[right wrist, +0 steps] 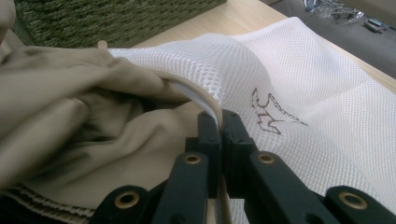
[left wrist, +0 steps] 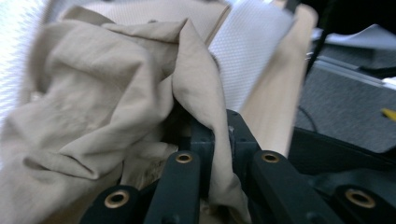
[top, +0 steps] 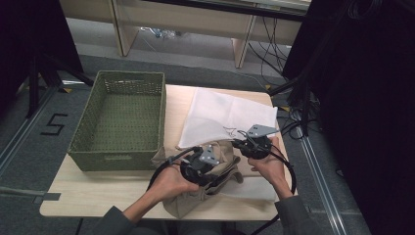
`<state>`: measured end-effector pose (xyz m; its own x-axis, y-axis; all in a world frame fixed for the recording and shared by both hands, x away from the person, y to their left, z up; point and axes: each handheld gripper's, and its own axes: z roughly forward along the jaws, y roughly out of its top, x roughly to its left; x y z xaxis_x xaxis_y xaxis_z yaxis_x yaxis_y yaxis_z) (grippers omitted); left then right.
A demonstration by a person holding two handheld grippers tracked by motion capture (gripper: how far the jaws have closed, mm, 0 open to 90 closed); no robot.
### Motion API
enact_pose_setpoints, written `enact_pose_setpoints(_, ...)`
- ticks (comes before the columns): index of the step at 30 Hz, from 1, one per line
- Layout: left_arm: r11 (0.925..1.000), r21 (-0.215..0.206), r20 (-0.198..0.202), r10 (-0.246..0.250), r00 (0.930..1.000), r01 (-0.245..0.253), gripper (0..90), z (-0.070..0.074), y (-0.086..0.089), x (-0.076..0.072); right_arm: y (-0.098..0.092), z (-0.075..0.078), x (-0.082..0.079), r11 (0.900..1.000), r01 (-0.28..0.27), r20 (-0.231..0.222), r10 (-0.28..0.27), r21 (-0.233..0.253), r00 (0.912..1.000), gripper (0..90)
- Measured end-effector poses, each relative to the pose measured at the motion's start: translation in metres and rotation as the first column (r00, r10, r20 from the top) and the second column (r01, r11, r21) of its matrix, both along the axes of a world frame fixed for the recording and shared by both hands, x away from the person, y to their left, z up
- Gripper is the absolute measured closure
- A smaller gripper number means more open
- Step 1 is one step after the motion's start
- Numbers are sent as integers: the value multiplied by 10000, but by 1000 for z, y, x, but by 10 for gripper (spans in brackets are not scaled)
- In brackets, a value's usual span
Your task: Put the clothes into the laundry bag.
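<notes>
— How's the light?
— Soft and even over the table (top: 122, 188) from above, dark surroundings at both sides.
— Sharpness?
— Left gripper view blurs, glare at its left edge; right gripper view stays crisp.

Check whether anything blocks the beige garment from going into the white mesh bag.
Nothing visible does. The right tool is shut on the rim of the white mesh bag, lifting its mouth, and the beige garment, pinched by the left tool, lies right at that opening. The green basket stands off to the side.
</notes>
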<state>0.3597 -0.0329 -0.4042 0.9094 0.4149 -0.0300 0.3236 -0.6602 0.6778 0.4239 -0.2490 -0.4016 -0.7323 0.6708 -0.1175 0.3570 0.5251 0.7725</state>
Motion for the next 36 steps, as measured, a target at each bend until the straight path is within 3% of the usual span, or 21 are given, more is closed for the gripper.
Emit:
enact_pose_setpoints(1,10000,0,0,0,10000,0,824,0,0,0,0,0,0,10000,0,0,0,0,10000,889)
enact_pose_setpoints(2,9989,400,474,241,9986,-260,809,-10,-7,7,0,1,1,9998,-47,-79,49,173,10000,889)
enact_pose_setpoints(3,9979,529,589,332,9977,-364,787,-14,-9,9,-1,1,1,9998,-27,-71,28,193,10000,889)
enact_pose_setpoints(5,9979,522,581,345,9977,-375,765,-16,-10,11,0,0,1,9998,-52,-87,53,166,9999,889)
enact_pose_setpoints(6,9994,349,545,61,9985,-80,682,-19,-11,12,0,0,0,9999,-116,-79,116,97,9999,889)
enact_pose_setpoints(11,9993,347,705,126,9974,-151,561,-24,-11,8,0,-1,1,9999,-119,-84,119,64,9999,888)
enact_pose_setpoints(13,9989,240,693,389,9968,-406,428,-21,-10,5,1,-1,0,9998,-199,-81,199,44,9998,888)
enact_pose_setpoints(14,9986,229,741,465,9962,-483,428,-17,-9,1,1,-1,0,9998,-176,-104,177,65,9998,888)
enact_pose_setpoints(15,9974,506,1107,454,9928,-512,324,-9,-5,-7,1,-1,0,9999,-116,-117,118,122,9999,888)
enact_pose_setpoints(16,9972,468,1154,524,9919,-582,310,-6,-3,-11,1,-1,0,9998,-159,-150,161,126,9998,888)
enact_pose_setpoints(19,9959,432,1010,742,9921,-788,246,-4,3,-13,-1,-1,0,9999,-99,-118,100,43,9999,887)
enact_pose_setpoints(20,9919,902,934,814,9923,-898,217,-9,7,-10,0,-1,1,9998,-116,-164,119,185,9998,887)
enact_pose_setpoints(21,9919,902,934,814,9923,-898,169,-9,7,-10,0,-1,1,9998,-116,-164,119,185,9998,887)
enact_pose_setpoints(22,9878,1278,506,830,9953,-889,151,-22,7,-8,1,-2,1,9999,-164,-144,164,49,9998,887)
enact_pose_setpoints(24,9836,1489,502,950,9942,-1015,152,-37,3,-7,1,-2,1,9998,-209,-130,209,3,9997,887)
enact_pose_setpoints(27,9784,1844,560,846,9948,-936,163,-47,-2,-7,3,-2,1,9998,-213,-213,213,31,9995,886)
enact_pose_setpoints(29,9772,1947,654,733,9952,-848,302,-52,-6,-7,3,-2,0,9997,-238,-186,238,10,9995,886)
enact_pose_setpoints(31,9809,1845,783,483,9958,-621,484,-53,-9,-8,3,-2,0,9996,-266,-173,266,-10,9995,887)
enact_pose_setpoints(32,9796,1873,1059,543,9929,-736,536,-51,-11,-11,4,-1,1,9996,-281,-136,281,-42,9995,888)
enact_pose_setpoints(35,9794,1818,1179,672,9908,-881,583,-47,-13,-10,4,0,-1,9995,-310,-115,309,-66,9995,888)
enact_pose_setpoints(36,9812,1612,1125,889,9897,-1065,591,-41,-14,-8,5,2,-2,9994,-336,-122,335,-32,9994,888)
